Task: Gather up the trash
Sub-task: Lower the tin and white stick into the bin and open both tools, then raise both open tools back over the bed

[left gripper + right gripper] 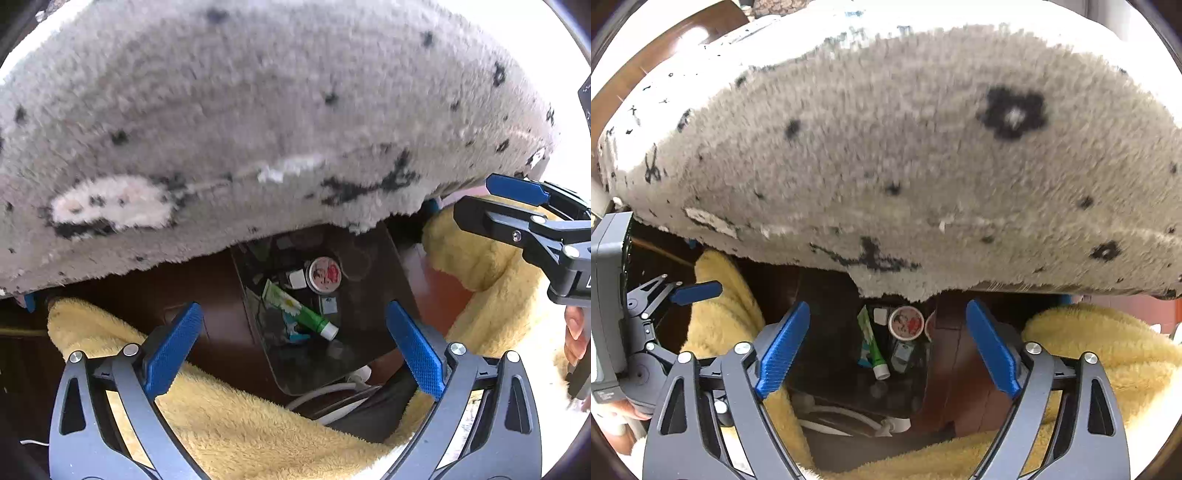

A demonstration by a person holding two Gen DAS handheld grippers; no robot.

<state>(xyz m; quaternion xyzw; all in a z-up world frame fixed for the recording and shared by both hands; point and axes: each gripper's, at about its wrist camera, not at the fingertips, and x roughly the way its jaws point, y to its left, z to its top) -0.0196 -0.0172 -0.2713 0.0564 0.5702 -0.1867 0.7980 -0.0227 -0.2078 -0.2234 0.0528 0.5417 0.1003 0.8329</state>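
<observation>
Left wrist view, left to right:

- Yellow fleece blanket (236,417): plush, draped across the lower foreground and rising again at the right edge.
- Left gripper (295,350): blue-padded fingers spread wide, nothing between them; it hangs above the dark tray.
- Grey rug (258,122): shaggy, with black specks and a pale patch; fills the upper half, its ragged edge overhanging the space below. Blurred.
- Dark tray (369,295): glossy, rectangular, set on a brown wooden surface (192,284) beneath the rug's edge.
- Green tube (299,310): white cap, daisy print; lies diagonally in the tray, cap toward the camera.
- Round tin (325,275): red-and-white printed lid, just beyond the tube, in the tray. Small white and grey packets lie beside it; details too small to tell.
- White cable (332,391): coiled just below the tray's near edge.
- Right gripper (491,199): enters from the right edge, fingers apart, empty.

Right wrist view, left to right:

- The left gripper (690,291) at the left edge, one blue pad visible.
- The yellow blanket (724,295) on both sides.
- The right gripper (886,347): jaws wide, holding nothing, framing the tube (871,343) and tin (907,322) below.
- The grey rug (905,155) overhead.
</observation>
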